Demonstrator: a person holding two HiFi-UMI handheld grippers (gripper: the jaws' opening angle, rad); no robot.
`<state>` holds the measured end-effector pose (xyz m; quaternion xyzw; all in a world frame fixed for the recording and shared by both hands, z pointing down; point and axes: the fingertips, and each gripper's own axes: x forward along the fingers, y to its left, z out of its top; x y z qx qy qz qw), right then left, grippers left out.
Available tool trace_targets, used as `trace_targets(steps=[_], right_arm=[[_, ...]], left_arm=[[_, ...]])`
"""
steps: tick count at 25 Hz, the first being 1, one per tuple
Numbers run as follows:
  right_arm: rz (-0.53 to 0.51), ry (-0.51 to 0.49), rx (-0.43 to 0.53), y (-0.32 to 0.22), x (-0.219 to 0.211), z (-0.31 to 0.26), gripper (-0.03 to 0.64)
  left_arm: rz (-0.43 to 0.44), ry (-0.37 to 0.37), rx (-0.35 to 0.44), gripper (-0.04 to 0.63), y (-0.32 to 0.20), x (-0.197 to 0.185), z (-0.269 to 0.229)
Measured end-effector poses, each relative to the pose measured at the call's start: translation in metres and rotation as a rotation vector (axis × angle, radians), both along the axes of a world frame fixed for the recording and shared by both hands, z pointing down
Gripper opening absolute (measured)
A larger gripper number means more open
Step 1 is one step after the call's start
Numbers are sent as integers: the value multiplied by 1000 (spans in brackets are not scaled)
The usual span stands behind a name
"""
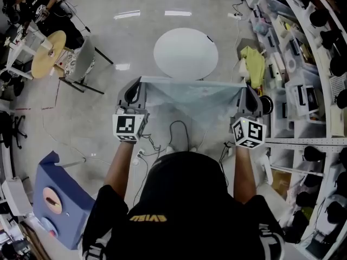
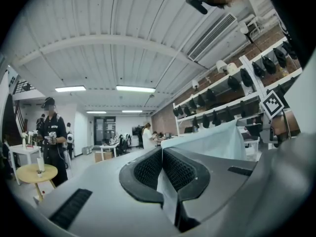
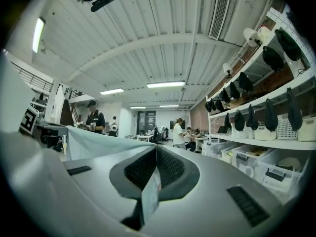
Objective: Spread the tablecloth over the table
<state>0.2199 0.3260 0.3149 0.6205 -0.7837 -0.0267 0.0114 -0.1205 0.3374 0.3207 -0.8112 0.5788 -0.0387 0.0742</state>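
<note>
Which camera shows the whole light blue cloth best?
The head view: the tablecloth is stretched between the left gripper and the right gripper, with the round table beyond it. Each gripper view shows only a corner pinched in its own jaws and a strip of cloth running off sideways.

Pale blue-green tablecloth (image 1: 187, 93), white round tabletop (image 1: 185, 53), grey left tool (image 1: 134, 90) and right tool (image 1: 247, 96) marked with black-and-white squares
</note>
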Motion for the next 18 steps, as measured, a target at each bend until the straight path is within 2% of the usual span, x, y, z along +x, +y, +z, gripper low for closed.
trace_targets(steps=[5,13,18], right_arm=[[28,27,6,-8,-23,-3,0],[73,69,48,-14,-40,-26,0],[77,85,59,-24,-47,-29,0]], left_arm=[[-23,23,-2,18,-8,-23,-9],[33,13,68,18,-20,-39,-38],[41,0,75,18,-33,-45,-38]])
